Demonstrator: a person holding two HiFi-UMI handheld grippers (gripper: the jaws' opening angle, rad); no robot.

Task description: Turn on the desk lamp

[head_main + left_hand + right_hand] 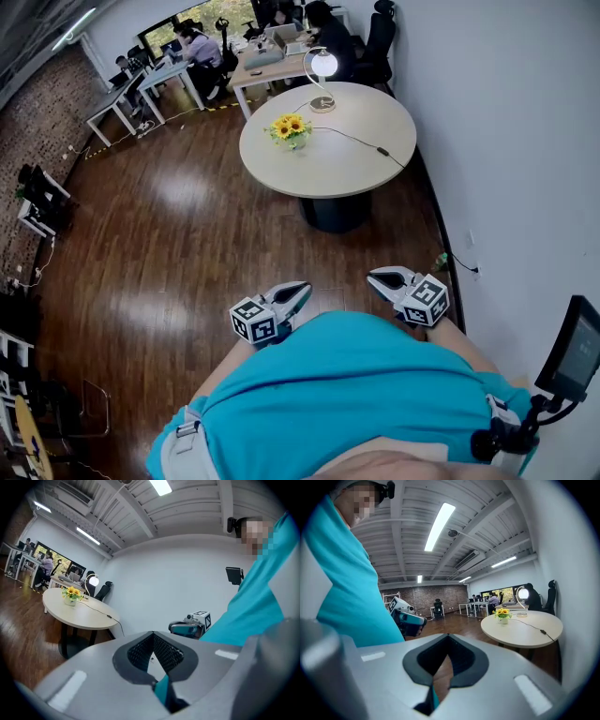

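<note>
Round table (361, 173): ahead across the wood floor (178, 253), well apart from both grippers.
Desk lamp (323, 64): at the table's far edge, globe glowing.
Left gripper (300, 291): low against the teal shirt (347, 394), pointing forward; jaws pressed together, nothing between.
Right gripper (377, 278): alongside, same pose; jaws together, empty.
Sunflowers (289, 128): near the lamp.
Cable switch (382, 151): near the table's right rim.

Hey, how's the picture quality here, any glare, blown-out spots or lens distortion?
Head view: the lit desk lamp is blown out white, and the wooden floor shows soft glare patches. Left and right gripper views: strong fisheye bending, dark corners, and a bright ceiling light.
</note>
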